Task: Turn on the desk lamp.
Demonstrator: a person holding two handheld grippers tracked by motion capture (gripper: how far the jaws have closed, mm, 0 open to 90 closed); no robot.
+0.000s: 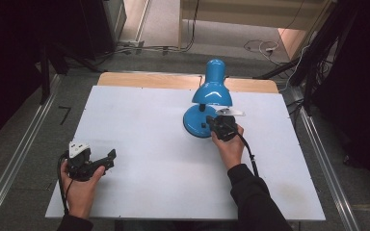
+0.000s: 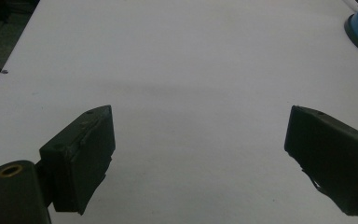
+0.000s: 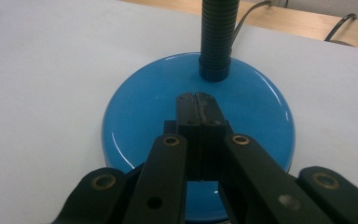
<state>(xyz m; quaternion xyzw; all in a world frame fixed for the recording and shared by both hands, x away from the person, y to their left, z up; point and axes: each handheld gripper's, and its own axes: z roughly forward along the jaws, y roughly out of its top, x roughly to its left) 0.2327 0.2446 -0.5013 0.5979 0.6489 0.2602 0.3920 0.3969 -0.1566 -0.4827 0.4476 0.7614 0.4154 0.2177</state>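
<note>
Right gripper jaws together over lamp base (left gripper wide).

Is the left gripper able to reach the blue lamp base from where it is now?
Probably yes: the left gripper is open, and bare white table lies between it and the lamp base.

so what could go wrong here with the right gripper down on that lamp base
The right gripper has its jaws shut over the glossy blue lamp base, probably at a switch hidden beneath them. An off-centre push could slide the lamp across the smooth white table. The left gripper is open and far off, so nothing steadies the lamp.
</note>
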